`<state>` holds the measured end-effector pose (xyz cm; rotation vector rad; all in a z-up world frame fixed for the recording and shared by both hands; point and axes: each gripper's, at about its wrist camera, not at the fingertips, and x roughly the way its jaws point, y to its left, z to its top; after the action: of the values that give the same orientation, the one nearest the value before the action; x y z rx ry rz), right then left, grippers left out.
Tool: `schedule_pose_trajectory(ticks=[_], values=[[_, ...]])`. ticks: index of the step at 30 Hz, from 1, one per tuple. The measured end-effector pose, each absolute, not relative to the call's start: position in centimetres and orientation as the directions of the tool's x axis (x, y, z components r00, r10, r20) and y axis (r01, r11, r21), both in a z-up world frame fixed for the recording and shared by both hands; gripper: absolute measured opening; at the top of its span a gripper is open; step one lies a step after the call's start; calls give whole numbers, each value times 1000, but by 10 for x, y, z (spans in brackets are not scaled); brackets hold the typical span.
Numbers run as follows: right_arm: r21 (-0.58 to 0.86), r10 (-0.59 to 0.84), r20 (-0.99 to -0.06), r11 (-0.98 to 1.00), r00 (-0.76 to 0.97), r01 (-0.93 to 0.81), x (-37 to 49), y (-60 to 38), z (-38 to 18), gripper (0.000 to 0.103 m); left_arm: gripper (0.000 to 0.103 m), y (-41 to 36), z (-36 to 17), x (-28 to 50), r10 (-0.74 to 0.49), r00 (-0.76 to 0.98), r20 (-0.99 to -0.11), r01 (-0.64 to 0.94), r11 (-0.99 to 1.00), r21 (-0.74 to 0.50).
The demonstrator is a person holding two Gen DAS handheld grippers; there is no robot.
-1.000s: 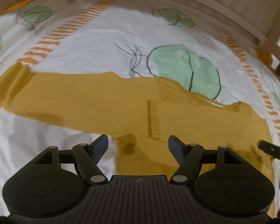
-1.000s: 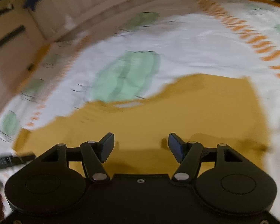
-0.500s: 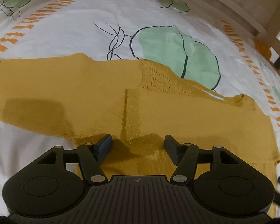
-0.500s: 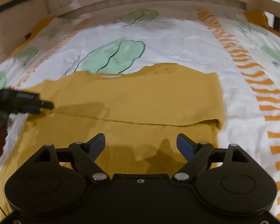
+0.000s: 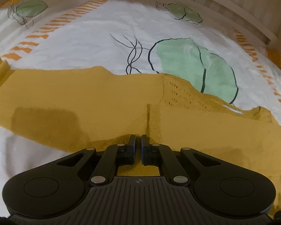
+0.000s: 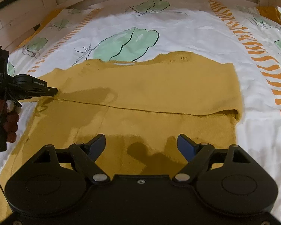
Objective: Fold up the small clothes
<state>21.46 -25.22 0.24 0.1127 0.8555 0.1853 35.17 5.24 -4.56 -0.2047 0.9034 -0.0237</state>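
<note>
fingers of left gripper (image 5: 138, 140) clamped on mustard sweater (image 5: 106, 101) sleeve edge; right gripper (image 6: 141, 142) fingers apart above its folded body, on bed (image 6: 187, 30).

mustard sweater (image 6: 140, 86), white sheet (image 5: 95, 43) w/ green leaves

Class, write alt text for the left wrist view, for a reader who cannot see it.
The left gripper is shut on the mustard sweater, pinching its near edge beside the underarm seam. The sweater lies on a white bedsheet printed with green leaves and orange stripes.
</note>
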Motion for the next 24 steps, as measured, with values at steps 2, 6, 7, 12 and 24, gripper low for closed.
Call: schedule_pose_trajectory(ticks=[2, 6, 7, 12, 24], values=[[168, 205, -744, 979, 636, -118, 214, -249, 1, 87, 14, 59, -46, 349, -149, 627, -765, -61, 969, -239], [153, 204, -767, 979, 608, -135, 215, -241, -7, 94, 29, 77, -47, 348, -242, 630, -738, -43, 938, -344], [153, 206, -775, 978, 598, -139, 215, -239, -10, 94, 30, 81, -47, 348, -253, 627, -737, -44, 932, -359], [111, 189, -803, 979, 565, -171, 212, -223, -21, 103, 53, 103, -40, 346, -234, 652, -721, -69, 929, -363], [108, 148, -840, 988, 522, -106, 220, -207, -16, 100, 62, 207, -4, 328, -127, 756, -642, -168, 911, -378]])
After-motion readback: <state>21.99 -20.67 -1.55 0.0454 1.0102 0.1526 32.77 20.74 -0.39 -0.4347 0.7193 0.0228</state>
